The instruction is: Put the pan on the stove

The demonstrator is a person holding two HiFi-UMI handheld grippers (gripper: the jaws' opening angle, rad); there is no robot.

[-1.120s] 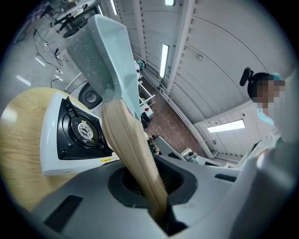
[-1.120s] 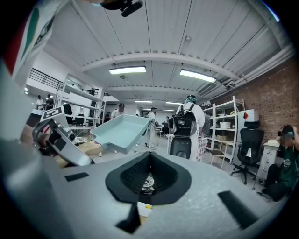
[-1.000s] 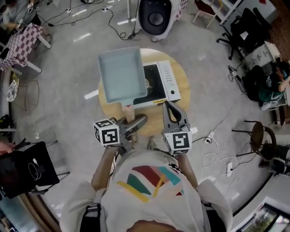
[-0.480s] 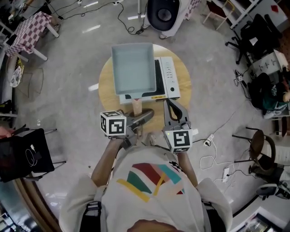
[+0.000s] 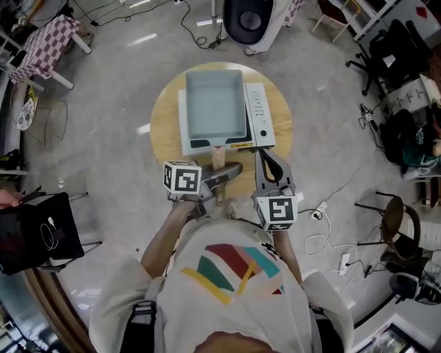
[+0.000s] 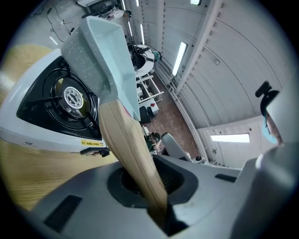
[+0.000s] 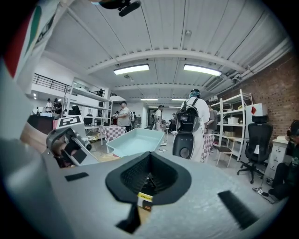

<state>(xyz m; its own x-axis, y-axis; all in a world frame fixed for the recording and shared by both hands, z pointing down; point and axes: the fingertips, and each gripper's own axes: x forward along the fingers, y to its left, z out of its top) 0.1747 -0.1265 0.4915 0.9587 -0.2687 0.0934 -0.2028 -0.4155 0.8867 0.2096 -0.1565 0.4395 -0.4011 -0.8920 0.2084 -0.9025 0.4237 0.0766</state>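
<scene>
A pale blue square pan (image 5: 213, 103) hangs over the white tabletop stove (image 5: 260, 114) on a round wooden table (image 5: 165, 117) and hides its burner in the head view. My left gripper (image 5: 224, 172) is shut on the pan's wooden handle (image 5: 218, 160). In the left gripper view the handle (image 6: 131, 154) runs up out of the jaws, and the pan (image 6: 100, 51) sits tilted with a gap above the black burner (image 6: 70, 98). My right gripper (image 5: 270, 165) is shut and holds nothing, just off the stove's front right corner. The right gripper view shows the pan (image 7: 135, 139) ahead, to the left.
A white machine with a black dome (image 5: 248, 21) stands beyond the table. Cables lie on the floor around it. A checkered table (image 5: 41, 52) is at the far left, a black bag (image 5: 34, 238) at my left, and a stool (image 5: 396, 210) and office chairs at the right.
The pan has moved right and squared up over the stove, so the burner is now covered. Both grippers have edged forward towards the table.
</scene>
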